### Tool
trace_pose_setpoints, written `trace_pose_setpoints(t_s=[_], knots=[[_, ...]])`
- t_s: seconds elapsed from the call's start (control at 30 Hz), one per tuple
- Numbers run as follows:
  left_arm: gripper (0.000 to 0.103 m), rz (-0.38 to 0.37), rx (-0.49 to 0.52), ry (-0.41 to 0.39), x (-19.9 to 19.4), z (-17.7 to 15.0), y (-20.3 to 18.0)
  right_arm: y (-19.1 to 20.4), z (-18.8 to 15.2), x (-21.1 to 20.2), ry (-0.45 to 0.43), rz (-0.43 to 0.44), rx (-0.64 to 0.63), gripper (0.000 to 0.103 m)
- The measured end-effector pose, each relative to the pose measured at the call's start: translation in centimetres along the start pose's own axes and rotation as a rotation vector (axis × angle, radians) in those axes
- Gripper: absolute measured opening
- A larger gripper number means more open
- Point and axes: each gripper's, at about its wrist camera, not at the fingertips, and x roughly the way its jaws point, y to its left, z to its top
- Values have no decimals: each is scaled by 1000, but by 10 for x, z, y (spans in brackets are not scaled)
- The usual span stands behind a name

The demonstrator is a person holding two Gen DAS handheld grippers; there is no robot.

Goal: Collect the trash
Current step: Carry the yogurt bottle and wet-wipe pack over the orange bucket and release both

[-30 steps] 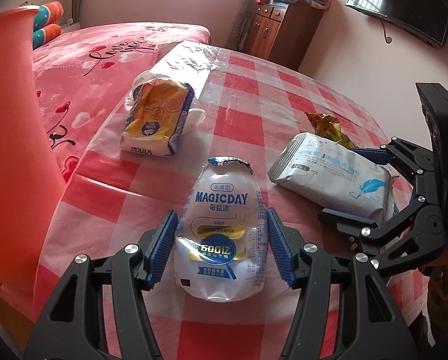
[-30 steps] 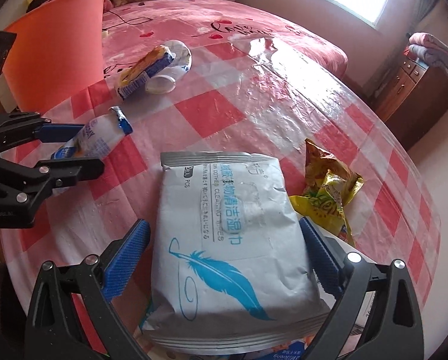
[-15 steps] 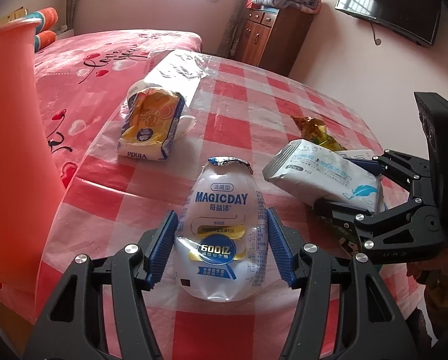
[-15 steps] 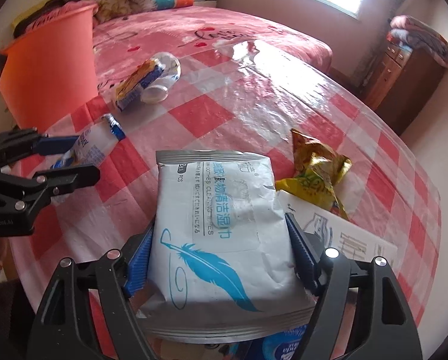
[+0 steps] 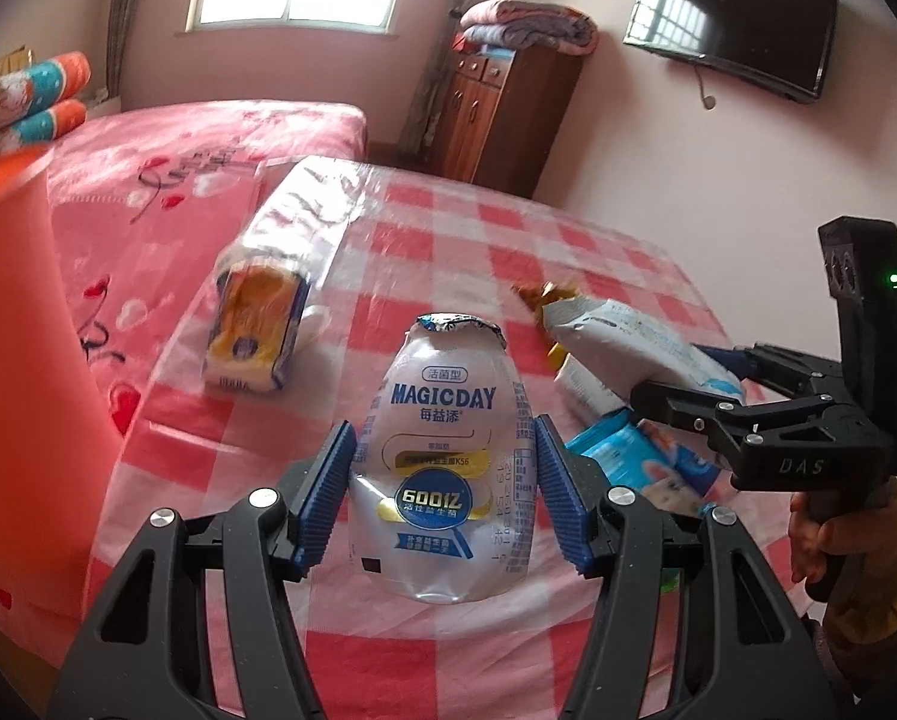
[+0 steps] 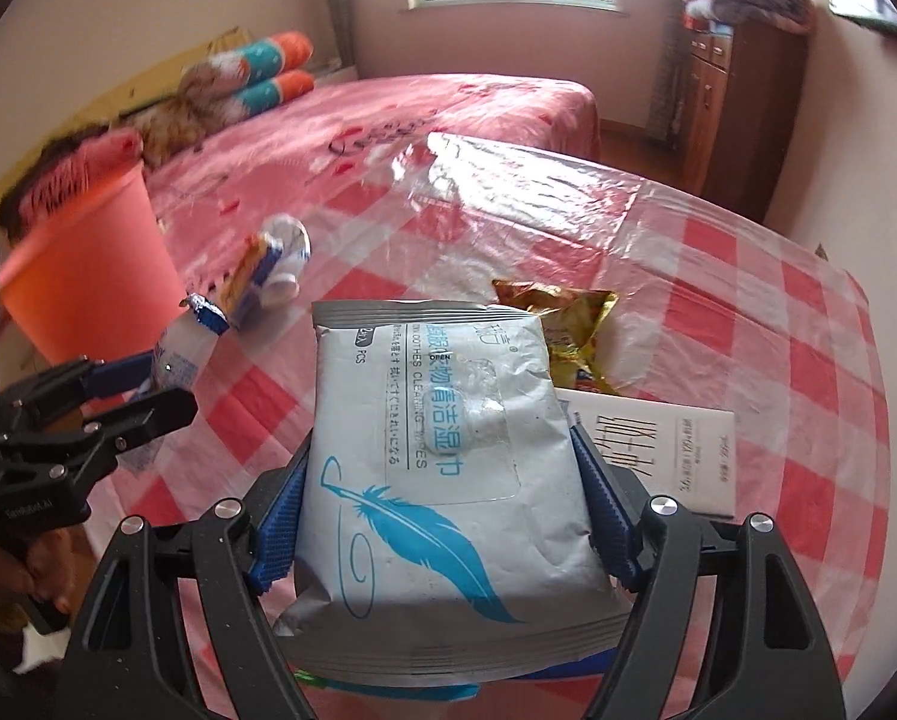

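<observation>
My left gripper (image 5: 442, 498) is shut on a clear MAGICDAY drink bottle (image 5: 445, 456) and holds it above the red-checked table (image 5: 424, 240). My right gripper (image 6: 442, 516) is shut on a grey wet-wipes pack (image 6: 442, 456) with a blue feather, lifted off the table. The pack (image 5: 634, 342) and the right gripper (image 5: 706, 384) also show at right in the left wrist view. The bottle (image 6: 181, 354) in the left gripper (image 6: 142, 396) shows at left in the right wrist view. An orange bin (image 5: 16, 360) stands at the table's left edge.
A yellow tissue pack (image 5: 259, 324) and a white cup (image 6: 289, 246) lie toward the bin. A gold snack wrapper (image 6: 574, 324), a white leaflet (image 6: 658, 450) and a blue packet (image 5: 640, 456) lie on the table. A pink bed (image 6: 388, 120) lies behind.
Both grippers have risen with their loads; the views now tilt up toward the room. The right gripper closed on the wipes pack and lifted it, uncovering the leaflet and blue packet.
</observation>
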Motion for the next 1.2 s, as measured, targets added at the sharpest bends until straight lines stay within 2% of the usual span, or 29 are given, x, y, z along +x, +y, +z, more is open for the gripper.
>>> trace_pose_setpoints(t_s=[0.3, 0.47, 0.7, 0.9, 1.2], knots=[[61, -21, 17, -99, -38, 28, -5, -2, 17, -27, -47, 119, 113, 78], [61, 18, 1, -179, -69, 43, 10, 20, 36, -37, -72, 208, 104, 78], [61, 148, -76, -279, -119, 54, 59, 73, 74, -47, -106, 337, 32, 78], [61, 273, -154, -325, -150, 53, 103, 139, 114, -48, -132, 432, -72, 78], [61, 391, -224, -317, -160, 50, 152, 227, 154, -21, -117, 534, -181, 78]])
